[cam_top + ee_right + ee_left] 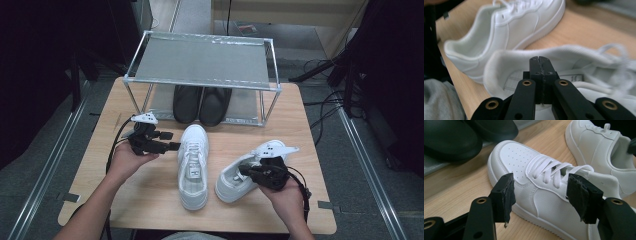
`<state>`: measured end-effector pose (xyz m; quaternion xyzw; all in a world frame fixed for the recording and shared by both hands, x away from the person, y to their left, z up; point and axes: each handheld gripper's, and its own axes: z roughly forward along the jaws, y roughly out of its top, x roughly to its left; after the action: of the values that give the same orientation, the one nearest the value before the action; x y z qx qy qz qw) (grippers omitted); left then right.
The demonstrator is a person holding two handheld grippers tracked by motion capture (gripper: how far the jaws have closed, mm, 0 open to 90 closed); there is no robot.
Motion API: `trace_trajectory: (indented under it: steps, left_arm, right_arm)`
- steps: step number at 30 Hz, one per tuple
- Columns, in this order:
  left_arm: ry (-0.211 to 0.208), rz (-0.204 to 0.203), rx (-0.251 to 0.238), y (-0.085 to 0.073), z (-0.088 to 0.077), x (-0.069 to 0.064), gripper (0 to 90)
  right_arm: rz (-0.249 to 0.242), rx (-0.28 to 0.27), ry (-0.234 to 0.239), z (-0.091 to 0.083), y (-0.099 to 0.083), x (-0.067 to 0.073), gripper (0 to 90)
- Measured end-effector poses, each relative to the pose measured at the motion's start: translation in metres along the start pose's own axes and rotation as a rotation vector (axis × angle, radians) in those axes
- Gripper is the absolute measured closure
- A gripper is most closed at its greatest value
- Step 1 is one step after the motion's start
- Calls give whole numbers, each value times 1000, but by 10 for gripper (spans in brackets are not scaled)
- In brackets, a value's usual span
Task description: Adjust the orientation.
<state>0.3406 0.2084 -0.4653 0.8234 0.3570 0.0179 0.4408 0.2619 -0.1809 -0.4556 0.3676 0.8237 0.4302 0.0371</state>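
1. Right white sneaker (239,178) lies angled on the desk (150,200), just beside the straight one (193,165)
2. Right gripper (539,60): fingers clenched flat together at the heel collar; whether they pinch any lining I cannot tell
3. Left gripper (172,146): fingers released, wide, beside the middle sneaker's toe side, not touching
4. Shoe rack (200,80) behind; black shoes (202,104) on its lower shelf
5. Judgement: a firm bite on the collar rim is needed before lifting; keep the sole level, clear the neighbour and the rack's bar
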Motion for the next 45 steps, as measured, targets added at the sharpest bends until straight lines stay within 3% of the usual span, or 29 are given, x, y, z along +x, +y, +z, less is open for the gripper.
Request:
trace_trajectory:
  steps: [5, 10, 17, 21, 25, 34, 40, 45]
  left_arm:
    - [-2, 1, 5, 0, 1, 0, 397]
    - [1, 6, 9, 0, 1, -1, 396]
    - [-1, 8, 9, 0, 4, -3, 397]
    - [-3, 12, 14, 0, 3, -2, 404]
    - [-7, 23, 15, 0, 4, -4, 425]
    - [-1, 10, 24, -4, 4, -4, 425]
    - [6, 36, 18, -8, 1, -6, 462]
    - [17, 27, 29, -13, 0, -5, 464]
  right_arm:
    - [5, -64, -47, -27, -4, -6, 900]
    - [25, -69, -112, -44, -15, -18, 900]
    - [85, -27, -177, -44, -27, -44, 900]
    - [117, 28, -194, -35, -32, -54, 900]
    - [137, 65, -188, -25, -34, -62, 900]
    - [143, 66, -168, -21, -30, -69, 900]
    - [143, 65, -155, -14, -23, -76, 900]
    - [122, 69, -141, -7, -15, -81, 900]
